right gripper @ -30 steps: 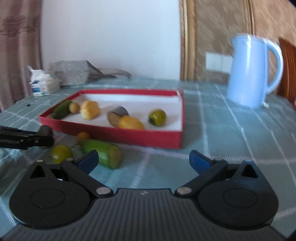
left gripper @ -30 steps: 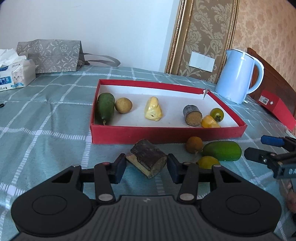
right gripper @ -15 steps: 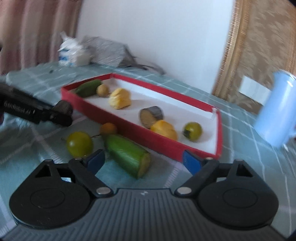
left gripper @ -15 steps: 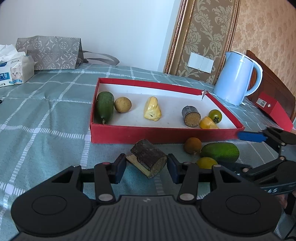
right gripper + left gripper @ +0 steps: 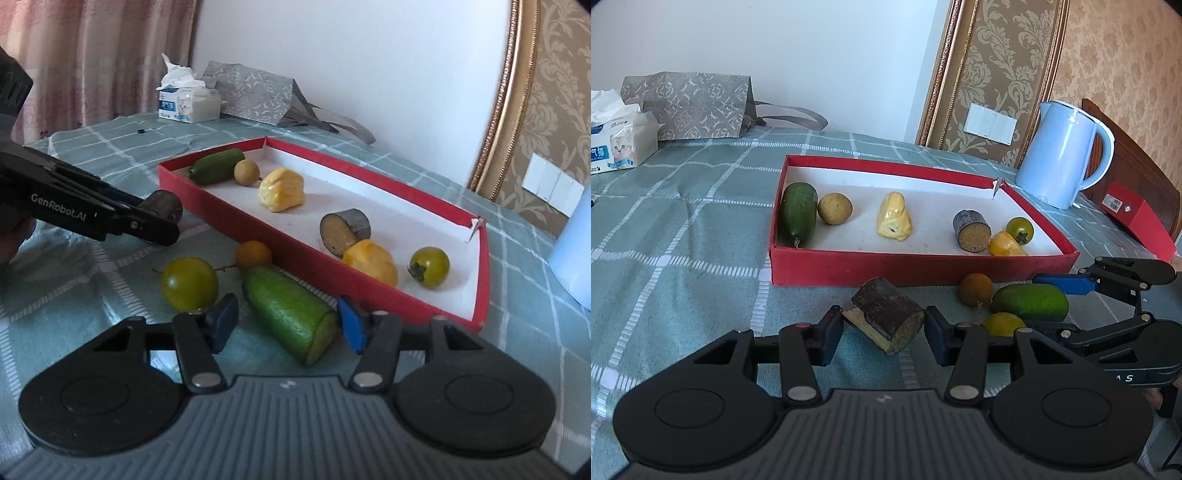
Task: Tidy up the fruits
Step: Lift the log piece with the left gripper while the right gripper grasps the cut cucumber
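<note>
Right claw (image 5: 284, 326) has swung in from the right since the earlier frame and its jaws have just been closing, now bracketing the cut green gourd piece (image 5: 290, 314); small gaps show beside both pads, so no grip yet. Left claw (image 5: 884, 334) is unmoved, closed on the dark bark-skinned chunk (image 5: 888, 319), pale cut faces showing; it sits low over the desk (image 5: 683, 240), just near the red tray's (image 5: 905, 264) front wall. Likely both get carried over that wall. Gourd: smooth skin, tapered cylinder, flat cut end. 2 round fruits lie loose beside it: orange one (image 5: 253, 254), yellow-green one (image 5: 189, 283). 6 pieces are already spaced out in the tray.
</note>
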Motion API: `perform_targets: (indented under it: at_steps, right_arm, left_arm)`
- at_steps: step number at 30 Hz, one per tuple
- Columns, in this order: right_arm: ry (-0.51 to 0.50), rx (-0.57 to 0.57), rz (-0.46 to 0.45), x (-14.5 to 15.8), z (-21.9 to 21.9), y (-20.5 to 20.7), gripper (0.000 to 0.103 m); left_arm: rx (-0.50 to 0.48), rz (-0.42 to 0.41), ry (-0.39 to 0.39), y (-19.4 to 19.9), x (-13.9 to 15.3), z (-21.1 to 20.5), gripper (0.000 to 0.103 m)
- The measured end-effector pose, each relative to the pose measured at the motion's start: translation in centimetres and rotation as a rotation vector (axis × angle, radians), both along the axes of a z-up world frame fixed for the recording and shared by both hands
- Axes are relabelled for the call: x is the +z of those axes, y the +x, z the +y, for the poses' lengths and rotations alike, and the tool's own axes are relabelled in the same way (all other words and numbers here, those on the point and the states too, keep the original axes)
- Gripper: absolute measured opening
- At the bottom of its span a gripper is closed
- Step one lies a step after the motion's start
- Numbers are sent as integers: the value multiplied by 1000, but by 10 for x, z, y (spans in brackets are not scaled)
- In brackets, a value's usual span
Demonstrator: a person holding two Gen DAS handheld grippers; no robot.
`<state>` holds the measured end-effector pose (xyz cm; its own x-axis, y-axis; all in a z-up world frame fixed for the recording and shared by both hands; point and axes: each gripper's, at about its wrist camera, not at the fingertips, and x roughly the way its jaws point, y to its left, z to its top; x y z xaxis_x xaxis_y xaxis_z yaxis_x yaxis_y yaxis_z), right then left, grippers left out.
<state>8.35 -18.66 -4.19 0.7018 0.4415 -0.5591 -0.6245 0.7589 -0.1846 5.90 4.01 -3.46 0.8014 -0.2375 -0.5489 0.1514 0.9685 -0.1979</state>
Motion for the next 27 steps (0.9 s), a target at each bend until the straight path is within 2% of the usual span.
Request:
perform_targets:
  at_steps: [4,8,10,12,13,17,18,19,21,22,27]
  right_arm:
    - [14,-78,18,-2,-2,0,45]
    - [19,-240,31,-1,-3,-5,36]
    - [46,-298,62,0,-6,-9,35]
    - [45,-308,61,-1,-7,-13,35]
    - [39,-310,54,-1,-6,-13,37]
    - [-14,-320,-13,-2,0,-8,67]
    - [-18,-315,-22,-3,0,-7,67]
    - [-21,-309,-29,-4,1,-5,65]
    - [10,-289,-4,-4,0,-1,40]
    - [34,-273,24,-3,0,-1,37]
    - [49,-291,23,-4,-1,-3,37]
  left_arm:
    - [-1,0,1,0,0,1,47]
    - [-2,-1,7,1,0,0,48]
    - [-1,-1,4,1,0,0,48]
    - [-1,0,3,0,0,0,48]
    - [-1,0,4,1,0,0,48]
    - [-1,-1,4,1,0,0,48]
    - [-1,-1,4,0,0,0,48]
    - [-1,-1,5,0,0,0,48]
    - [-1,-2,7,0,0,0,48]
    - [-1,-3,8,0,0,0,48]
    - [0,-5,14,0,0,-1,48]
